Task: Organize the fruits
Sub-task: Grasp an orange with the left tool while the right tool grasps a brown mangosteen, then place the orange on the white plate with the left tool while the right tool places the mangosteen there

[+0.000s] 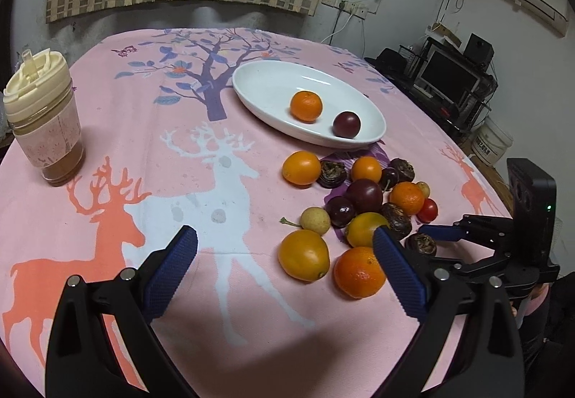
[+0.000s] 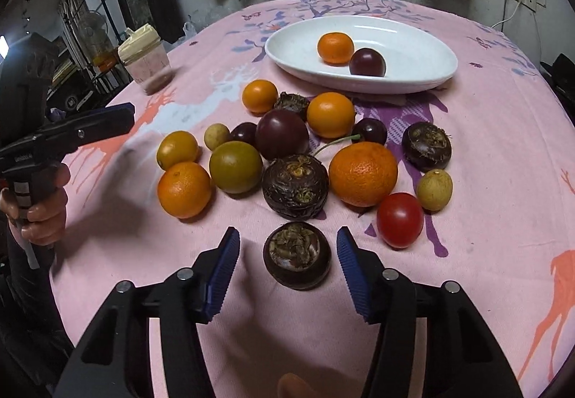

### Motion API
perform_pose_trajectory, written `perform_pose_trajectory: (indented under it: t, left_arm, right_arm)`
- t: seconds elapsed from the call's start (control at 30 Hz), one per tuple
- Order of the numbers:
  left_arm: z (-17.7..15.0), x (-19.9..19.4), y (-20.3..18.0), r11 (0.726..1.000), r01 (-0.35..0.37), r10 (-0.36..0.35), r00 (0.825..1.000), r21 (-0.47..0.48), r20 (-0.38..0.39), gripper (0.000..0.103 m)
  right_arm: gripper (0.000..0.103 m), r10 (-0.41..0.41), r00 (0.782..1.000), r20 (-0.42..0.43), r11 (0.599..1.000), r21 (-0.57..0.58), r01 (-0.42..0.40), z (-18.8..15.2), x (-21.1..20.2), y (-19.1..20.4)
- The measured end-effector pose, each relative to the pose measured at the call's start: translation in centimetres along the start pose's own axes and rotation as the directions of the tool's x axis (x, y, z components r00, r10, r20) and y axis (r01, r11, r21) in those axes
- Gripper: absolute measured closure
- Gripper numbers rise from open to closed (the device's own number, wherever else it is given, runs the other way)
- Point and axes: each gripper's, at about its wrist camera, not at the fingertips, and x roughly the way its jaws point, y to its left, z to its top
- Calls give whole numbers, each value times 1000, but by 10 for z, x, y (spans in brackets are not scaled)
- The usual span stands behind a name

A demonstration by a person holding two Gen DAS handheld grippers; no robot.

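Observation:
A white oval plate [image 1: 251, 82] [image 2: 424, 49] at the back holds a mandarin [image 1: 306, 105] and a dark purple fruit [image 1: 346, 124]. In front of it lies a pile of oranges, dark purple fruits, brown water chestnuts, pale longans and a red tomato [image 2: 399, 219]. My right gripper [image 2: 288, 232] stands open around the nearest water chestnut [image 2: 297, 255], with a gap showing on each side of it. My left gripper [image 1: 284, 232] is open over the cloth at the pile's left edge, an orange-yellow fruit [image 1: 304, 255] lying between its fingers, untouched.
A cream-lidded cup [image 1: 43, 117] stands at the table's left side. The pink deer-print cloth [image 1: 179, 164] covers the round table. A hand [image 2: 39, 211] holds the left gripper's handle. Shelves with a monitor [image 1: 449, 78] stand off to the right.

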Motion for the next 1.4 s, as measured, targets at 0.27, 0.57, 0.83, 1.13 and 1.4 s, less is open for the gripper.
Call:
perform_pose_trajectory:
  t: [0.27, 0.57, 0.83, 1.13, 1.4]
  left_arm:
    - [-10, -4, -20, 992, 41, -40, 999, 117, -10, 7]
    - [-35, 20, -67, 942, 116, -72, 986, 316, -148, 45]
    - [-34, 44, -72, 944, 79, -15, 980, 320, -197, 48]
    - [-29, 54, -80, 940, 50, 17, 981, 337, -193, 53]
    - [-26, 50, -74, 950, 51, 11, 981, 308, -195, 61]
  right_arm:
    - [66, 62, 996, 61, 993, 92, -68, -2, -9, -17]
    - [66, 96, 985, 144, 984, 137, -116, -4, -24, -27]
    - [65, 114, 980, 161, 985, 111, -133, -6, -28, -22]
    - [65, 119, 979, 164, 985, 107, -138, -7, -29, -22]
    - [65, 125, 978, 166, 982, 121, -146, -7, -29, -24]
